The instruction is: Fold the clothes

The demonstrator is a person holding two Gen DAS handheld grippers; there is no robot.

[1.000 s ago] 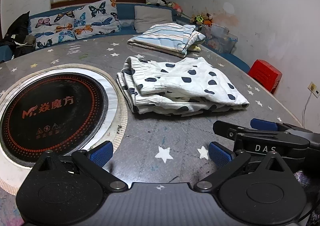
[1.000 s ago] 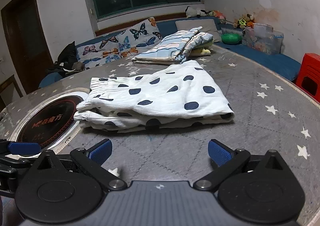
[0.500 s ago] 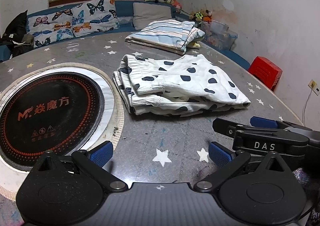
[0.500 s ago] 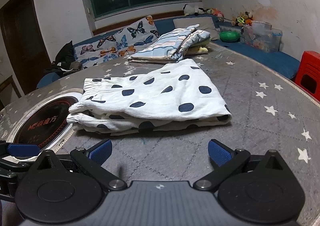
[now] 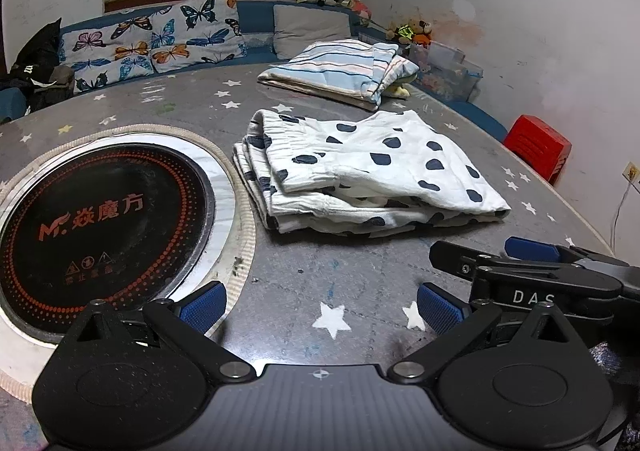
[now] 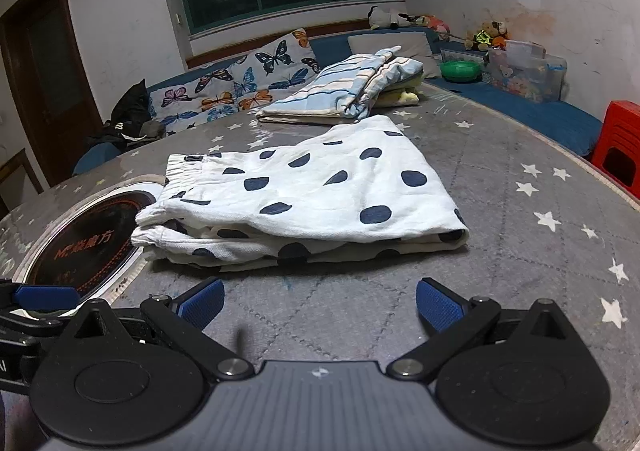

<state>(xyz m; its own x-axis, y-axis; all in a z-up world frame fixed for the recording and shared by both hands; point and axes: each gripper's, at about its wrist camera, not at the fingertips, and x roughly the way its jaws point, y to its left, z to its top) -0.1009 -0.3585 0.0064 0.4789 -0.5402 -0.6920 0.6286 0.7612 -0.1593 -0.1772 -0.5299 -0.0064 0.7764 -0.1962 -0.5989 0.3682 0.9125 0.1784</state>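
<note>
A white garment with dark blue dots (image 5: 360, 171) (image 6: 304, 199) lies folded flat on the grey star-patterned table (image 5: 328, 279). My left gripper (image 5: 320, 305) is open and empty, hovering over the table short of the garment's near edge. Open and empty too, my right gripper (image 6: 320, 303) sits just in front of the garment's folded edge. In the left wrist view the right gripper's body (image 5: 532, 275) shows at the lower right. In the right wrist view the left gripper's blue fingertip (image 6: 44, 297) pokes in at the lower left.
A round black induction hob (image 5: 96, 215) (image 6: 84, 247) is set into the table left of the garment. A folded striped stack (image 5: 340, 67) (image 6: 348, 87) lies farther back. A butterfly-cushioned bench (image 5: 152, 39) runs behind, and a red stool (image 5: 538, 147) stands at the right.
Both views have crept slightly closer to the dotted garment, which lies as it did. Both grippers stay open and empty.
</note>
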